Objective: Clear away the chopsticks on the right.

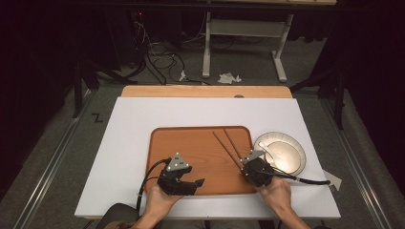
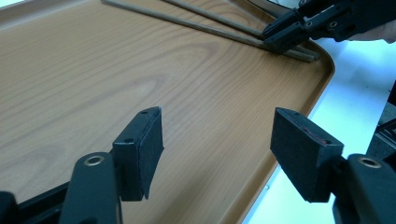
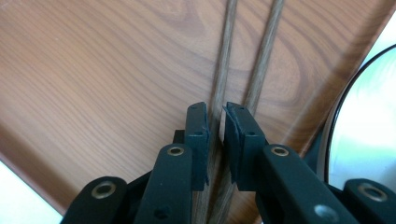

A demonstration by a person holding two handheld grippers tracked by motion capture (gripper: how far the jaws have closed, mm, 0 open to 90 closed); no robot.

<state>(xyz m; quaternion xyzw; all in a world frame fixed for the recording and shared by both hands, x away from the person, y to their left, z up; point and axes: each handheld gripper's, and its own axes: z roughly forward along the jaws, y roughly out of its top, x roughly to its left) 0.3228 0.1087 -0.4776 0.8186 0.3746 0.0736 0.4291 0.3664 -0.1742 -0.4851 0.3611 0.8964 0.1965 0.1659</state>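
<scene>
White sheet covers the counter [image 1: 133, 143]; a strip of bare wood shows at its far edge. Dark room beyond, grey floor with cables and the legs of a white frame.

Count: one wooden tray [image 1: 191, 143], two chopsticks [image 1: 224, 145], one white plate [image 1: 291, 148], two grippers.

Tray sits mid-counter, toward the near edge. Chopsticks lie on the tray's right part, side by side, running from far-left to near-right. Plate rests on the white sheet just beside the tray's right edge; a white utensil lies in it.

Left gripper [image 2: 217, 140]: over the tray's near-left part, fingers [image 2: 140, 149] spread wide, nothing between them.

Right gripper [image 3: 215, 135]: at the chopsticks' near ends, by the tray's right edge. Fingers [image 3: 198, 140] nearly closed, a narrow gap between them, the left chopstick [image 3: 224, 56] running into that gap. Whether they touch it, cannot tell.
</scene>
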